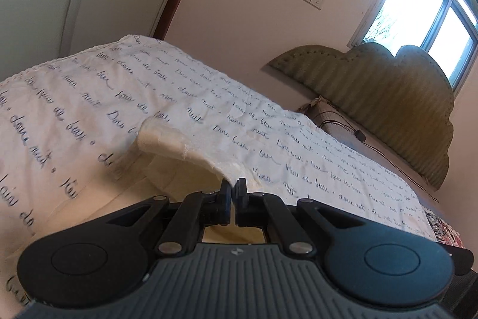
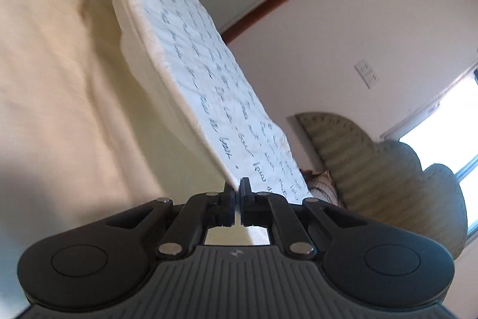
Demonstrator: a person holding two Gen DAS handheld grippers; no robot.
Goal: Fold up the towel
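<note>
both claws clenched on the towel (image 2: 59, 50): left gripper (image 1: 233, 189) pinches a thin bit of cream edge just above the bed sheet (image 1: 89, 97), right gripper (image 2: 238, 189) pinches the other corner, towel strung between them and lifted off the sheet

in right cam the left claw shows at top, its tip biting the far corner, cloth bunched there w/ a flap folded over

risks imo:
- left bite looks shallow, only edge fabric in the jaws. any tug from the right side and the corner pops out, drops back on the sheet
- hands drift apart → tension spikes, same result. drift together → middle sags, drags on the sheet, fold lands creased
- bunched flap at left corner likely gets trapped inside the fold, edges won't line up
- both views blurred, so fast motion; a swing could flip the towel the wrong way over the sheet

headboard (image 1: 388, 85) well beyond the sheet, no snag risk there
</note>
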